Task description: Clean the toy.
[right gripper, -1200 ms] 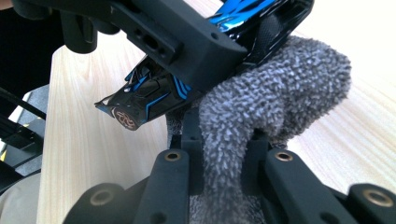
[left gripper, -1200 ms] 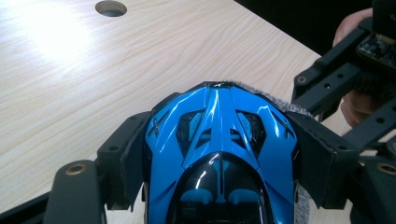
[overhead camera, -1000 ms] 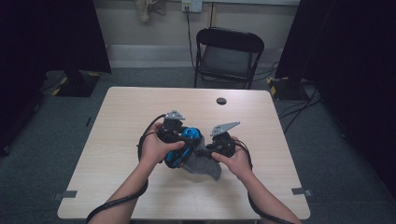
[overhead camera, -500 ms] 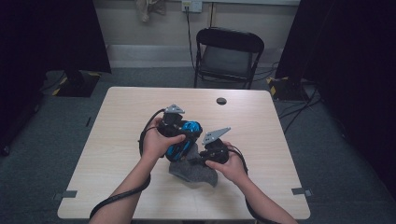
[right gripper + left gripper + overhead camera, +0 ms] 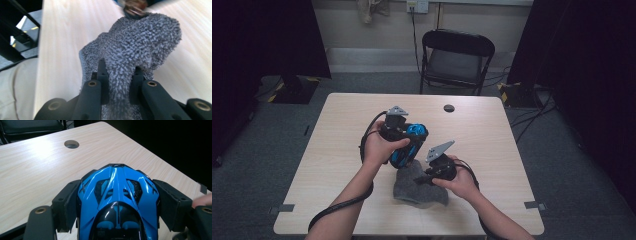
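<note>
Lowered right gripper [image 5: 117,75], jaws pinching cloth [image 5: 140,42]

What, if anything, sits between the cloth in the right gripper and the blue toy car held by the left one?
Nothing visible. The right gripper pinches the grey cloth, whose raised end points at the blue toy car clamped in the left gripper, close above.

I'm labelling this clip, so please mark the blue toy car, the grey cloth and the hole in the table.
blue toy car [image 5: 117,195], left gripper view, on its glossy roof.
grey cloth [image 5: 145,37], right gripper view, on the bunched fuzzy fold.
hole in the table [image 5: 449,108], high view, on its dark middle.
</note>
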`<control>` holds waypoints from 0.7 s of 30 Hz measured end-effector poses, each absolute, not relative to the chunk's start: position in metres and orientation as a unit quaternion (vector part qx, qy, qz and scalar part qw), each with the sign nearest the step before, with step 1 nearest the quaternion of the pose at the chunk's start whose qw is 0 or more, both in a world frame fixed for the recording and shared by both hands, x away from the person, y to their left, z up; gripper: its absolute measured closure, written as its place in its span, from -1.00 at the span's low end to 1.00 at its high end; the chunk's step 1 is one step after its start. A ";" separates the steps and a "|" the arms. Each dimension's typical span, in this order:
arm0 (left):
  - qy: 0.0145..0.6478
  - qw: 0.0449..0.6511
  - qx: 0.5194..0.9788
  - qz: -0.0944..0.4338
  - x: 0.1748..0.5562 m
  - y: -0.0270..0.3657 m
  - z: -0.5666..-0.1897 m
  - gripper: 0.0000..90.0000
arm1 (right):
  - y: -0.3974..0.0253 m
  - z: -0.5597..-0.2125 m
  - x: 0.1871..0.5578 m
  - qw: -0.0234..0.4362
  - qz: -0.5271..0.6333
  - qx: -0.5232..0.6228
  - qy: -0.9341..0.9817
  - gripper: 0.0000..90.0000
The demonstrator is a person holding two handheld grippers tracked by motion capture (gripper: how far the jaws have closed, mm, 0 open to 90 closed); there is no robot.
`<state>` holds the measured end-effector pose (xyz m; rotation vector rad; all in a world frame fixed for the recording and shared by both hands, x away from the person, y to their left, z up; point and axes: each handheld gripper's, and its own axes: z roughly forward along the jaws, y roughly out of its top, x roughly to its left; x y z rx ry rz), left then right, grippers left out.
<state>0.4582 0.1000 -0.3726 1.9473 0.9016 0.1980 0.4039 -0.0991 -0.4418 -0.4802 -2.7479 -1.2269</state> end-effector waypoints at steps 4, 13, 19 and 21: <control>0.370 0.473 0.796 0.075 0.455 0.104 -0.374 -0.42 | -0.124 -0.440 0.418 0.022 -0.400 -0.195 -0.895 0.72; 0.356 0.464 0.810 0.051 0.443 0.097 -0.391 -0.42 | -0.146 -0.416 0.439 -0.023 -0.442 -0.237 -0.864 0.72; 0.362 0.459 0.810 0.051 0.445 0.094 -0.395 -0.42 | -0.126 -0.418 0.434 -0.016 -0.441 -0.215 -0.871 0.72; 0.362 0.458 0.810 0.051 0.446 0.095 -0.395 -0.42 | -0.125 -0.420 0.434 -0.012 -0.441 -0.215 -0.871 0.72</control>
